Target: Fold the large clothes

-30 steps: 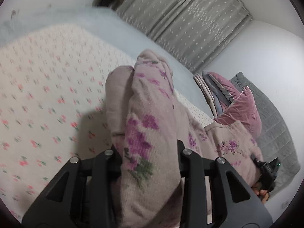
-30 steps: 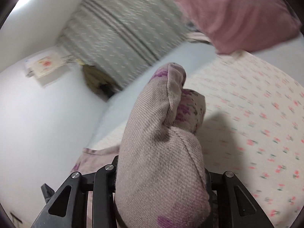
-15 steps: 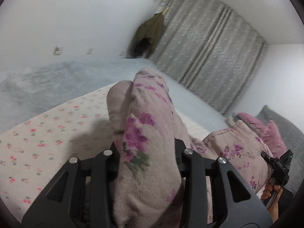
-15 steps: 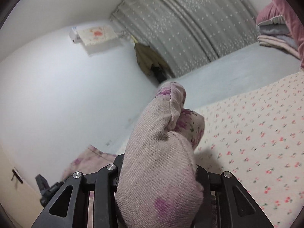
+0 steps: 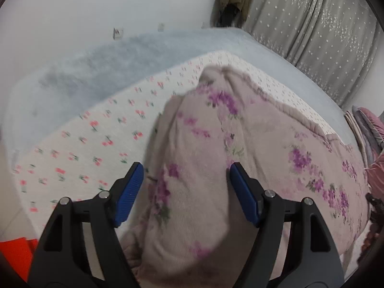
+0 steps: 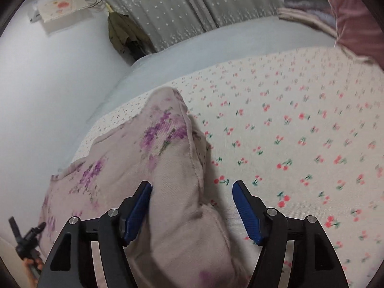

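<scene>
A: Why do both tools stand apart?
B: The left tool [image 5: 184,180] and right tool [image 6: 192,199] have just been opening, letting go of the floral quilted garment [image 5: 240,148] still lying between the jaws.
A: Where is it?
B: Folded on the cherry-print bedsheet [image 6: 300,124], near its front edge.

Both wrist views close, angled down; share garment [image 5: 216,168], bed [image 6: 300,120].
</scene>
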A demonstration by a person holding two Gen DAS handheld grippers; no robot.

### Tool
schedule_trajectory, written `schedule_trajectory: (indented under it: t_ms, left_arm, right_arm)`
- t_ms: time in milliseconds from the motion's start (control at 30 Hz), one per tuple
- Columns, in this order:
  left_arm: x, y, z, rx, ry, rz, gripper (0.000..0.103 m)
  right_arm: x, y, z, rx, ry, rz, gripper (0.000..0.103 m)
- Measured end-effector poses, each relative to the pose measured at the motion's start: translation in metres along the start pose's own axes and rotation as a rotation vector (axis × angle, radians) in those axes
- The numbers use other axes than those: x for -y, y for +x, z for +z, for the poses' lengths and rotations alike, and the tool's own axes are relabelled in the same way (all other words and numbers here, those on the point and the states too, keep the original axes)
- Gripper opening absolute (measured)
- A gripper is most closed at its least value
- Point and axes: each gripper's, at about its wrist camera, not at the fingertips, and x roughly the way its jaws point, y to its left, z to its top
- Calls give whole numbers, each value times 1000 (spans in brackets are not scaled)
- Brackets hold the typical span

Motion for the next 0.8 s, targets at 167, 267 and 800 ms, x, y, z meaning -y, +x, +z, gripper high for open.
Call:
schedule_trajectory:
  t_ms: [167, 267, 800]
  left_arm:
    - [30, -45, -2, 92, 55, 43, 91]
    - [52, -59, -12, 73, 94, 25, 97]
    - [156, -117, -142, -90, 271, -22, 100]
  right_arm:
    - [-33, -51, -14, 1, -144, -65, 74]
    - [-50, -73, -35, -2, -212, -105, 76]
    - [-86, -134, -137, -72, -322, -157, 83]
